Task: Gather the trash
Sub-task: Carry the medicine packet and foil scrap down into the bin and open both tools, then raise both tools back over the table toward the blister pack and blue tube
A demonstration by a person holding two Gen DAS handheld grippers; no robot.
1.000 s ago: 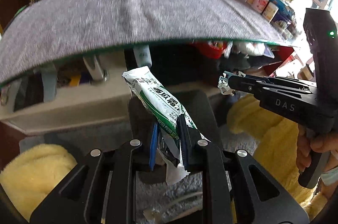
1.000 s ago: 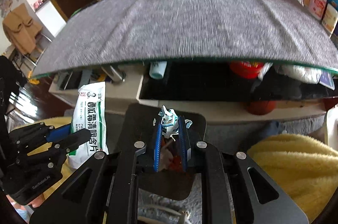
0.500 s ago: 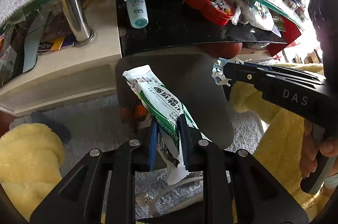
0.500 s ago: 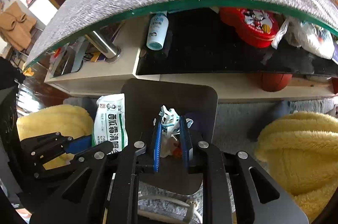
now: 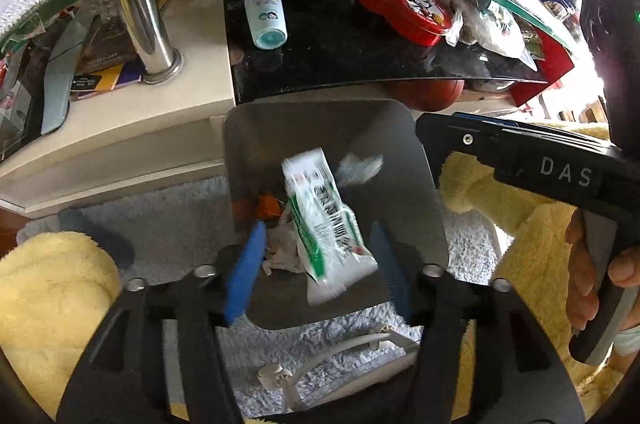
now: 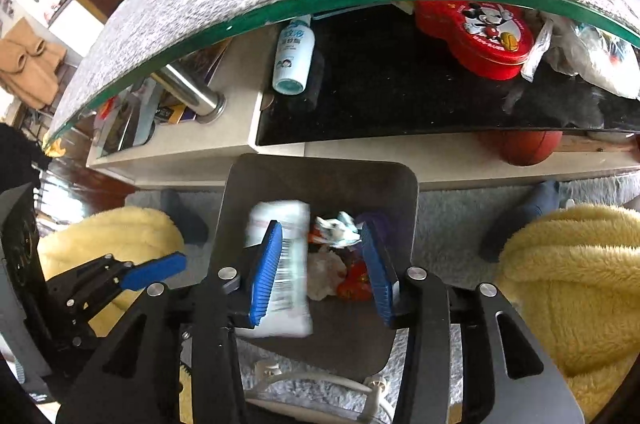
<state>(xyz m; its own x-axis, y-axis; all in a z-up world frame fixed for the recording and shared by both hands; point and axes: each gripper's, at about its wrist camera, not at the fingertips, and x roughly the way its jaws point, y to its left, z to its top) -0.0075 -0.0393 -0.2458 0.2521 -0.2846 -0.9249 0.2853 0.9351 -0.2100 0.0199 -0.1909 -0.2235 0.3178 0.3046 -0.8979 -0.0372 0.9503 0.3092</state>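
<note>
Left wrist view: the left gripper [image 5: 316, 264] is spread wide, empty. The white-green packet [image 5: 324, 220] is inside the grey trash bin [image 5: 424, 184], above crumpled paper [image 5: 282, 248] and an orange scrap [image 5: 268, 204].

Right wrist view: the right gripper [image 6: 324, 264] is also spread apart over the bin [image 6: 320, 176]; a crumpled wrapper [image 6: 336, 228] sits among red scraps [image 6: 354, 282], beside the blurred packet [image 6: 280, 264].

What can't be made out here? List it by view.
- Left wrist view: the white-and-green packet is motion-blurred; its print is unreadable.
- Right wrist view: the packet is partly hidden by the right hand-held gripper, both blurred.
- Either view: the trash bin bottom is covered by the trash.
</note>
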